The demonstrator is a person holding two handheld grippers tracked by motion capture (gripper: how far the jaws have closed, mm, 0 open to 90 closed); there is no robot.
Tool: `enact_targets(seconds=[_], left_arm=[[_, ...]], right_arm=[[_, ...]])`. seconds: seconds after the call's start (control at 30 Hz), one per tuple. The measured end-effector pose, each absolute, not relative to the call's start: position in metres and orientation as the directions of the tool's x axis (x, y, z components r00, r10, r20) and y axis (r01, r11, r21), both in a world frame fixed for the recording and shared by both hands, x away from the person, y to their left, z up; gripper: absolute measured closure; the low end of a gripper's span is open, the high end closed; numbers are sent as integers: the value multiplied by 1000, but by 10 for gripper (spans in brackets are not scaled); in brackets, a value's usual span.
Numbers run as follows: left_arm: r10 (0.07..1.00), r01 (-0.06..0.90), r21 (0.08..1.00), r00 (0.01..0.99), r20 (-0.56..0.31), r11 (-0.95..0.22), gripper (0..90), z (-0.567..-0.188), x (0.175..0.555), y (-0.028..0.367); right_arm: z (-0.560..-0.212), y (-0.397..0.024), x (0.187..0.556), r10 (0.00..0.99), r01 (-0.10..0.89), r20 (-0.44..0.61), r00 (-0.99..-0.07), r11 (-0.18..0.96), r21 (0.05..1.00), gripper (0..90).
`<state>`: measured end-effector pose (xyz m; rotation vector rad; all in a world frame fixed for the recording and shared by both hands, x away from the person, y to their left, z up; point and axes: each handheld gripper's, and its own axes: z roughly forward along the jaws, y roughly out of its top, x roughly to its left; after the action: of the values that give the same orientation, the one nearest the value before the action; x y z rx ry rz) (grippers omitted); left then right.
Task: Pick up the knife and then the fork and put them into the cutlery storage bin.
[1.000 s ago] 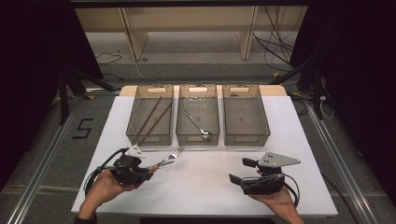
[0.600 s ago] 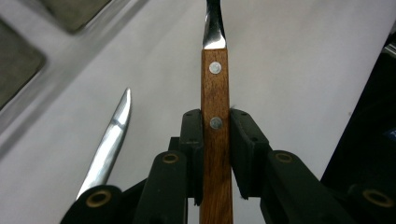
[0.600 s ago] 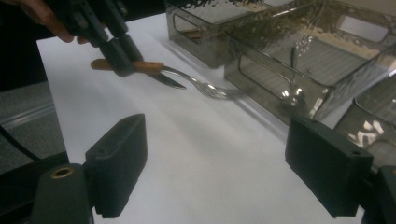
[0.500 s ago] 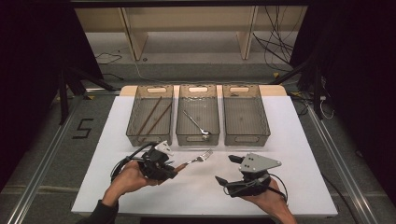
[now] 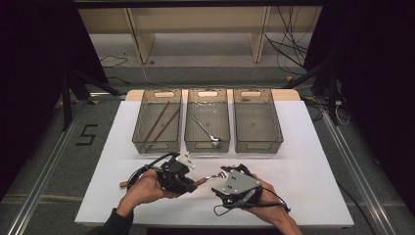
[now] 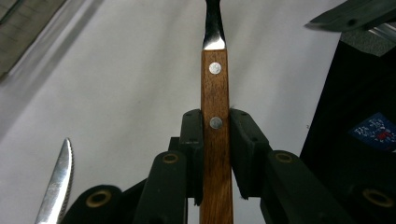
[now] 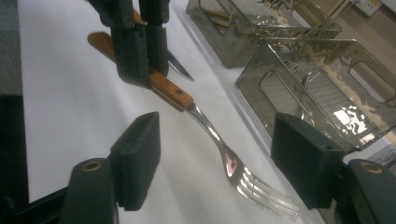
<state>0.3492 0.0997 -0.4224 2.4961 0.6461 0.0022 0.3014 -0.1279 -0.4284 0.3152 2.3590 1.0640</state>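
The left gripper (image 5: 188,178) is clamped on the wooden handle of a fork (image 7: 219,144), its pads pressed against both sides of the handle in the left gripper view, with the metal neck running straight out ahead. The fork's tines reach toward the right gripper (image 5: 224,182), whose jaws stand apart on either side of the fork head and have just been closing, though the pads do not touch it. A serrated knife (image 6: 55,186) lies on the table just beside the left gripper. Both hands work low over a white table (image 5: 313,166). At its far edge stand three clear bins in a row: the left bin (image 5: 157,122) holds brown sticks, the middle bin (image 5: 207,120) a metal utensil, the right bin (image 5: 258,120) sits beside them. Beyond lie a grey floor, cables and wooden shelving.
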Motion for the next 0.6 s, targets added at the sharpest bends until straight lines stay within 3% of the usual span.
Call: enact_targets(seconds=[0.2,0.6], left_arm=[[427,435,512,893,-140,-741,758,-422,346,97],[396,413,507,906,-148,-756,758,-417,341,96]], right_arm=[[-437,-119,297,346,-84,-488,-801,742,665,451],[-455,-103,290,240,-182,-612,-754,819,544,575]])
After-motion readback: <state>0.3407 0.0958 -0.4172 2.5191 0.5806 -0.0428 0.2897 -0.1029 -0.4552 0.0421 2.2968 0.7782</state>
